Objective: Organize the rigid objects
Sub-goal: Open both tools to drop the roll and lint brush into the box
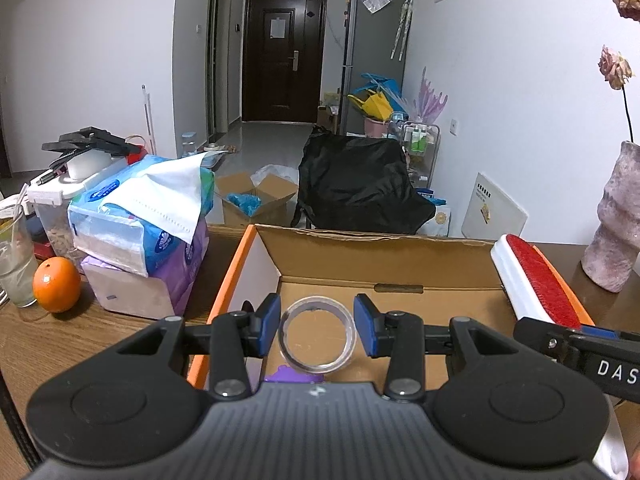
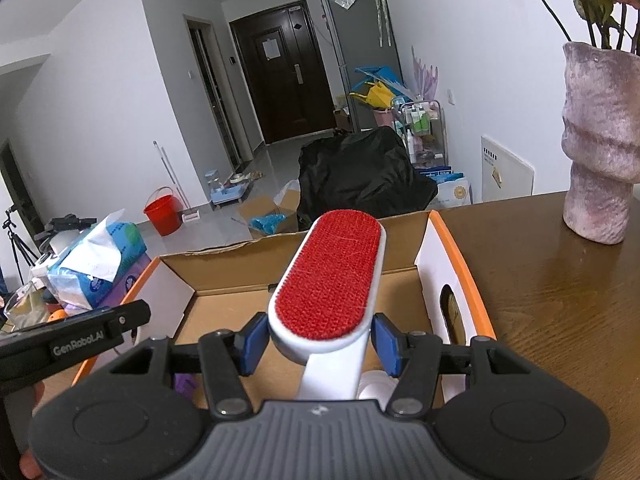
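Note:
An open cardboard box (image 1: pixel 384 258) with orange sides stands on the wooden table; it also shows in the right wrist view (image 2: pixel 224 268). My left gripper (image 1: pixel 316 328) is open above the box, with a clear tape ring (image 1: pixel 317 334) between its blue pads, not touched by them. A purple object (image 1: pixel 294 376) lies in the box below. My right gripper (image 2: pixel 318 342) is shut on a white lint brush (image 2: pixel 330 276) with a red pad, held over the box. The brush also shows in the left wrist view (image 1: pixel 536 280).
Tissue packs (image 1: pixel 144 220), an orange (image 1: pixel 56 284), a glass (image 1: pixel 14 264) and a plastic container (image 1: pixel 56 200) stand left of the box. A pink vase (image 2: pixel 600 140) with dried flowers stands on the table (image 2: pixel 560 300) at the right. White objects (image 2: pixel 374 390) lie in the box under the brush.

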Tool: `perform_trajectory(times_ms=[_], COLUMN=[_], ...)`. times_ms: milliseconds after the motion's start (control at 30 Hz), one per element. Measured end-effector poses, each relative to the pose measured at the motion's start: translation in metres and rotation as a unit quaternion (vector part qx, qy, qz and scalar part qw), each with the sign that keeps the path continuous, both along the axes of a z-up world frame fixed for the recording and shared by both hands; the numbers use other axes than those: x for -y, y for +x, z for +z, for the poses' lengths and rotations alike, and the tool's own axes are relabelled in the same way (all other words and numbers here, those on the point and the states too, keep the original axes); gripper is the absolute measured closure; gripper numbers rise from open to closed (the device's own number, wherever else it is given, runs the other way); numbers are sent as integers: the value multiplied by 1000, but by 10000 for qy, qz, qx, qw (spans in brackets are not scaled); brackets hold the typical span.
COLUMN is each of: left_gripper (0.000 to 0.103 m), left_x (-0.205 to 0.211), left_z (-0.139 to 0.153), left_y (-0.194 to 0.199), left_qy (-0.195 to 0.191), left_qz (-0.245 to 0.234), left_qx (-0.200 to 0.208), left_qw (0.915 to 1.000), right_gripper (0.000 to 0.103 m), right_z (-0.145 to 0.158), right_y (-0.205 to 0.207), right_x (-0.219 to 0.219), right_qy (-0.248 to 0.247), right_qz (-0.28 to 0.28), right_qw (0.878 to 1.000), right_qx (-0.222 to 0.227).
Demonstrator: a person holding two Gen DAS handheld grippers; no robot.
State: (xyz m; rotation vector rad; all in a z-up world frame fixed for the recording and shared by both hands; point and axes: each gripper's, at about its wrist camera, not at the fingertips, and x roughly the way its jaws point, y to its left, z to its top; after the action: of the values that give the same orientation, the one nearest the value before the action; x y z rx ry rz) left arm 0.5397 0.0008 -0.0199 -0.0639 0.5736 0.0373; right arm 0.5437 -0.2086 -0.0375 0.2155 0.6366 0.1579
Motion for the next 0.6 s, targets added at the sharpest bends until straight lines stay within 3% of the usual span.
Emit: perform_trajectory(times_ms=[100,200,267,333,367,433,600], left_gripper=[59,40,36,25,14,1,0], left_x=[1,2,2,1,0,2,0], left_z=[-1,-2,-2,-1,0,1,4], left_y=[0,0,0,-1,-1,-4,-6], left_qy=[-3,84,103,88,104,204,143], left_qz=[-37,44,71,55,76,117,9], left_qx=[-51,-66,-44,-39,-21,48,34], left_qw=[10000,9999,9999,9999,9999,9997,9999], right_gripper=[48,46,45,30,18,15,7], right_z=[-1,-1,2,6,7,10,12], right_y=[0,0,-2,-4,-6,-8,-9], right_x=[0,2,4,6,6,7,9], right_qy=[0,13,3,6,-19,-74,-141], right_qz=[43,58,-9,-56,-131,-179,-208], right_qw=[10000,10000,10000,10000,9999,9998,9997], right_qx=[-10,-61,-9,18,37,89,59])
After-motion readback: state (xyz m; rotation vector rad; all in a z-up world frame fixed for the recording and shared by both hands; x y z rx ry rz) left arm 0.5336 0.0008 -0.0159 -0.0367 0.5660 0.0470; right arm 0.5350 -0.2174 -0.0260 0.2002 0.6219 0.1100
